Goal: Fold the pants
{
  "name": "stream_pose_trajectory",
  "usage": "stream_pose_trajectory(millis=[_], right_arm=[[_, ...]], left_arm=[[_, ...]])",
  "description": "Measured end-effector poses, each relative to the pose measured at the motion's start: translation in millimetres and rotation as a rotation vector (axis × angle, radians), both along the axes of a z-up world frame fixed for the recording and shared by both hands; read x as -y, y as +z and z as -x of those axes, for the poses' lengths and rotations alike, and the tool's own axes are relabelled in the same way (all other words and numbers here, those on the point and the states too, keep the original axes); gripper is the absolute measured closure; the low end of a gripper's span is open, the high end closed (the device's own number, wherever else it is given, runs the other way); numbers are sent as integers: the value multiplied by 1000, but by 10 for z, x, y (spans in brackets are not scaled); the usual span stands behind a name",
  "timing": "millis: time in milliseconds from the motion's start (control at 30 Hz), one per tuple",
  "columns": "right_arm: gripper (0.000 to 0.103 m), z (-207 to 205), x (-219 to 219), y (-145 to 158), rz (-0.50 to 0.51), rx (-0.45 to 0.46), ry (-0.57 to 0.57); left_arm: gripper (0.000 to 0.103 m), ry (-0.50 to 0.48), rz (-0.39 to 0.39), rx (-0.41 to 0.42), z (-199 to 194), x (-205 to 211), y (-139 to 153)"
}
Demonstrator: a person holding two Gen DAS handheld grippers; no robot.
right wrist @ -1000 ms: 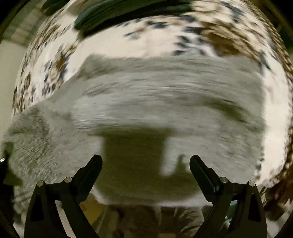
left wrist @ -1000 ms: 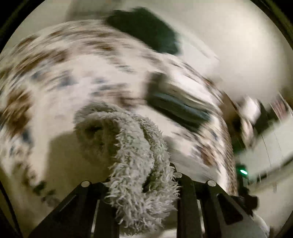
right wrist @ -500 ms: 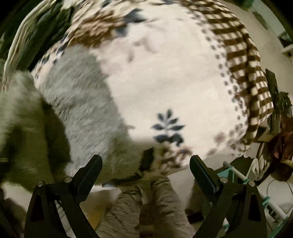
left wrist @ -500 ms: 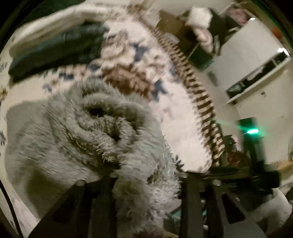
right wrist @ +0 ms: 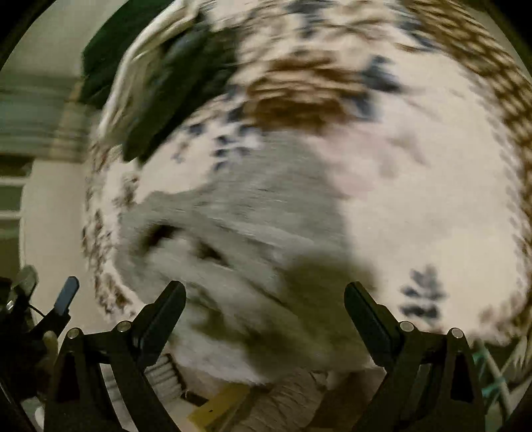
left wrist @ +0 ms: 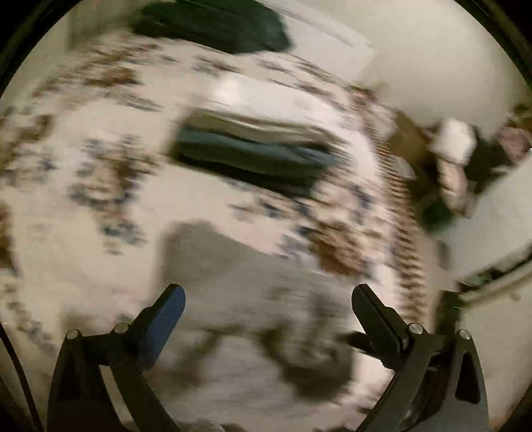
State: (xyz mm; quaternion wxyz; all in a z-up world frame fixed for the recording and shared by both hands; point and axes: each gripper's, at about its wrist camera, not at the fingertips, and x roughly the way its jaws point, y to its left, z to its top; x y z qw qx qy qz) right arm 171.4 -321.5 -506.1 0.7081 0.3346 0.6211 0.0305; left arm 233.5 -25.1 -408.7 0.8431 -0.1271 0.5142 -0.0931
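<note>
The fluffy grey pants [left wrist: 252,299] lie bunched on a patterned white, brown and blue blanket [left wrist: 83,232]. In the left wrist view they sit below and between the fingers, blurred by motion. My left gripper [left wrist: 267,302] is open and empty just above them. In the right wrist view the pants [right wrist: 239,232] spread from the centre to the lower left. My right gripper [right wrist: 264,299] is open and empty over their near edge. The left gripper's finger [right wrist: 66,297] shows at the far left of the right wrist view.
A stack of folded dark and beige clothes [left wrist: 256,149] lies further back on the blanket, with a dark green garment [left wrist: 216,23] behind it. The blanket's striped brown edge [left wrist: 405,239] runs along the right. Furniture and clutter [left wrist: 459,159] stand past it.
My left gripper has opened and let go of the grey pants, which now lie on the blanket. Both grippers have swung; the views are motion-blurred.
</note>
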Motion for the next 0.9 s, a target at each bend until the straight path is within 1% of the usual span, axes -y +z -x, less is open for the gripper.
stream_pose_trajectory(millis=[67, 100, 133, 200, 233, 267, 300, 367, 400, 433, 533, 600, 633, 667, 700, 733, 767, 800, 833, 900], right_arm=[[5, -145, -202, -47, -9, 1, 51], [5, -247, -345, -112, -6, -7, 93], [5, -294, -420, -154, 3, -14, 116], [5, -403, -673, -282, 50, -44, 210], [17, -426, -808, -312, 73, -50, 264], [60, -415, -876, -307, 78, -32, 296], [79, -379, -981, -236, 124, -2, 340], [79, -303, -1058, -117, 225, 23, 370], [80, -249, -987, -15, 229, 49, 330], [80, -206, -844, 88, 202, 64, 268], [81, -121, -410, 333, 197, 91, 127], [81, -93, -77, 403, 228, 78, 47], [80, -93, 107, 363, 234, 58, 11], [75, -79, 250, 275, 228, 26, -16], [72, -91, 406, 66, 189, -49, -36], [65, -97, 504, -115, 144, -117, -51], [62, -68, 614, -330, 71, -203, -91], [61, -46, 665, -380, 37, -222, -125], [58, 7, 675, -329, 19, -203, -159], [53, 84, 603, -50, 64, -126, -187]], left_arm=[[0, 38, -85, -8, -57, -105, -71], [0, 58, -113, -25, -72, -188, -131], [0, 73, -119, -35, -76, -242, -176], [0, 84, -128, -58, -69, -312, -288], [0, 84, -137, -72, -61, -324, -337], [0, 83, -142, -85, -39, -341, -369], [0, 80, -139, -94, -4, -349, -406], [0, 76, -132, -116, 76, -400, -470], [0, 75, -132, -128, 98, -408, -496], [0, 75, -129, -138, 108, -404, -525], [0, 69, -103, -168, 119, -410, -615], [0, 61, -87, -176, 85, -346, -699], [0, 46, -78, -176, 62, -289, -751], [0, 27, -80, -187, 26, -216, -816], [0, 16, -82, -195, -2, -150, -867], [0, 0, -74, -201, -30, -86, -918], [0, -22, -67, -213, -66, -1, -979], [0, -32, -56, -216, -85, 57, -1016], [0, -40, -37, -216, -102, 96, -1050], [0, -47, -17, -238, -147, 170, -1135]])
